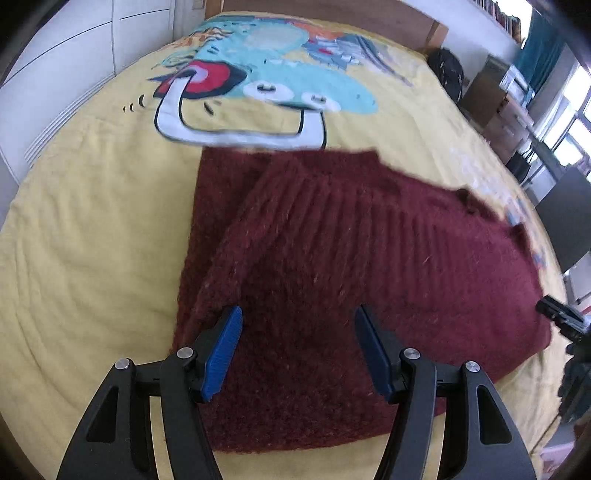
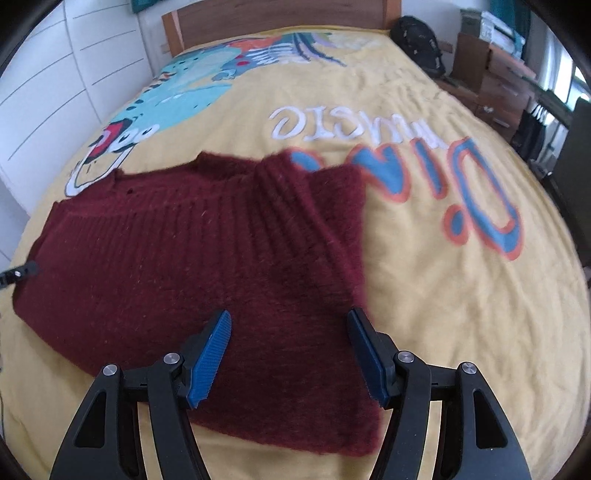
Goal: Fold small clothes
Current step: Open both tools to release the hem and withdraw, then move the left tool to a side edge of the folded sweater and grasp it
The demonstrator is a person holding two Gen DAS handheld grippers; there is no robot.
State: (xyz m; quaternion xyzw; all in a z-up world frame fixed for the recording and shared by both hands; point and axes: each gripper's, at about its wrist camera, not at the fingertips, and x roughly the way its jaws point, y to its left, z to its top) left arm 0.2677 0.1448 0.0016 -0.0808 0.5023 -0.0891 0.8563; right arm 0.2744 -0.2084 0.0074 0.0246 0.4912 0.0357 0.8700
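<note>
A dark red knitted sweater [image 1: 332, 266] lies flat on a yellow printed bedspread [image 1: 92, 229], with both sleeves folded in over its body. My left gripper [image 1: 299, 332] is open and empty, hovering over the sweater's near left part. The sweater also shows in the right wrist view [image 2: 207, 258], where my right gripper [image 2: 290, 332] is open and empty over its near right part, its right finger at the sweater's right edge. The right gripper's tip [image 1: 557, 314] shows at the right edge of the left wrist view.
The bedspread [image 2: 461, 295] carries a cartoon print and big letters. A wooden headboard [image 2: 280, 14] stands at the far end. White wardrobe doors [image 2: 55, 92] line the left. A dark backpack [image 2: 417, 37], boxes and shelves [image 2: 498, 74] stand to the right.
</note>
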